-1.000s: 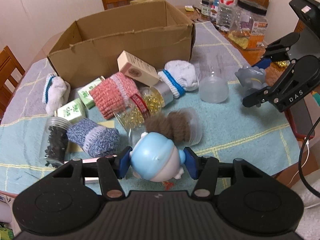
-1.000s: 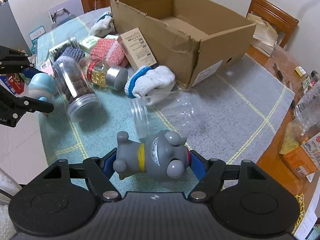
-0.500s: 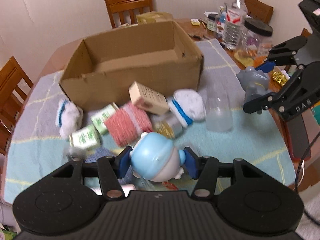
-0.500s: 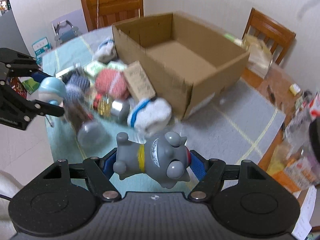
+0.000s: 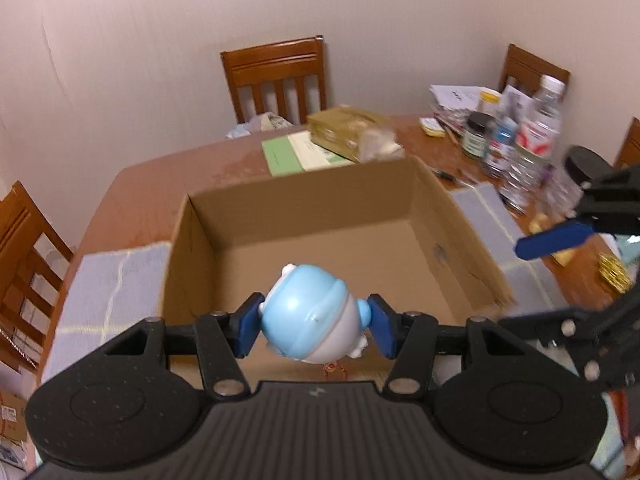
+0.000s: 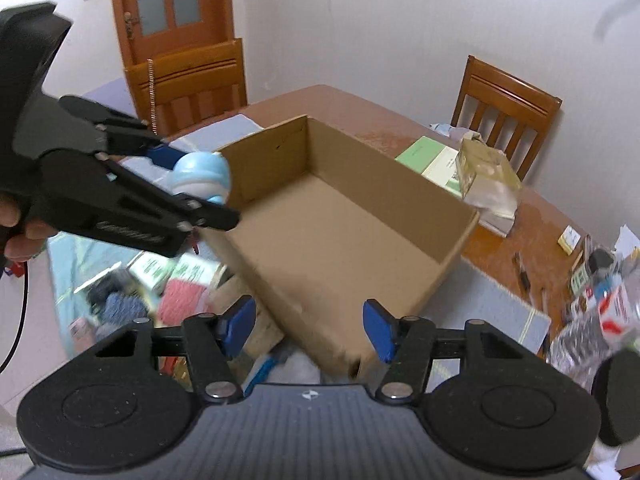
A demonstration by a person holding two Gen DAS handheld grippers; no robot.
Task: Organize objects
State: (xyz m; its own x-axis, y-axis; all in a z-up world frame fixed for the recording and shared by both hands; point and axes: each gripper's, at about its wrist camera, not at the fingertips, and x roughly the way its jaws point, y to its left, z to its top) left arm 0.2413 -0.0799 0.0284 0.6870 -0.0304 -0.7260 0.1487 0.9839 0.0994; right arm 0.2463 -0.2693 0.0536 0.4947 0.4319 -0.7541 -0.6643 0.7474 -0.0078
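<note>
Fingers of left gripper (image 5: 312,326) clamp blue toy (image 5: 310,322) (over box (image 5: 472,236)); right gripper (image 6: 310,326) fingers apart, empty.

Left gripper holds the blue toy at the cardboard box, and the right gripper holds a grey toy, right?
No: in the right wrist view the right gripper is empty, nothing between its pads. The left gripper does hold the blue toy at the cardboard box.

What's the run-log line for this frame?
phase: carrying | left gripper: shut on blue toy figure, at cardboard box edge | right gripper: jaws apart, just narrowed, nothing between, over box corner
</note>
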